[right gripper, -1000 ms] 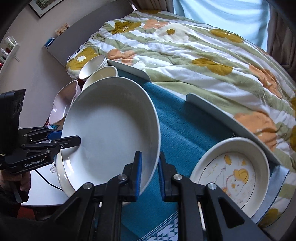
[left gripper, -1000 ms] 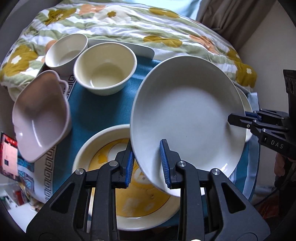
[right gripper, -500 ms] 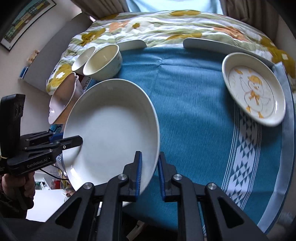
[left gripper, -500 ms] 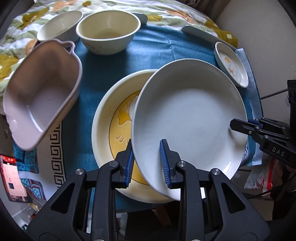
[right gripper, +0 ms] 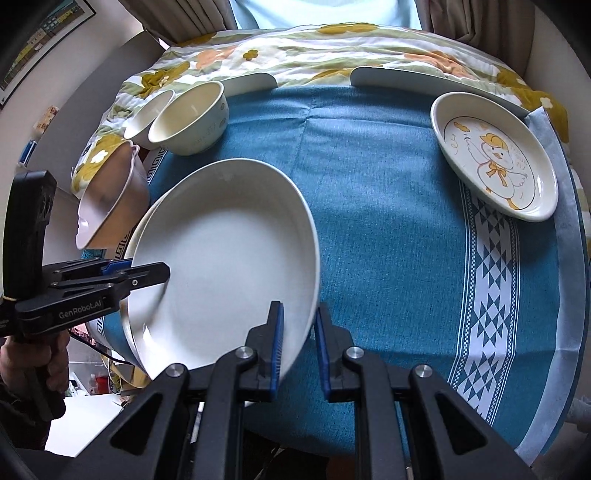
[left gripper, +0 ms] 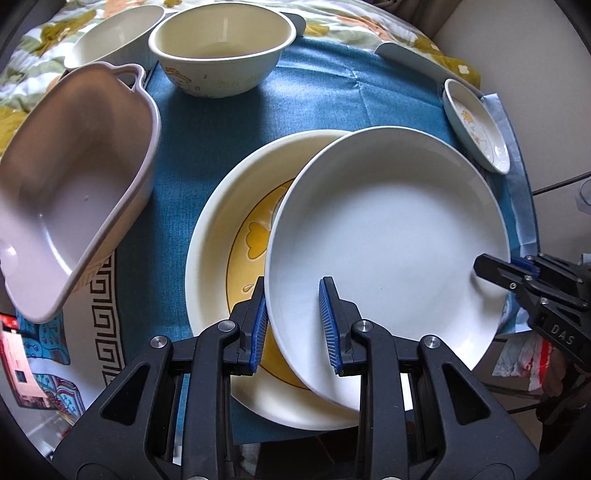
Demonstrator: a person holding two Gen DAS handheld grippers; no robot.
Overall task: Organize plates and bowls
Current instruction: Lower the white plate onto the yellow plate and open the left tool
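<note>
We hold the white plate by opposite rims: our left gripper is clamped on its near edge, our right gripper on the other side. It sits tilted over the yellow-patterned plate on the blue tablecloth, with the pink dish, two bowls and the duck plate beyond.

A plain white plate sits tilted, overlapping the cream, yellow-patterned plate below.

Floral quilt, grey curtains, framed picture
</note>
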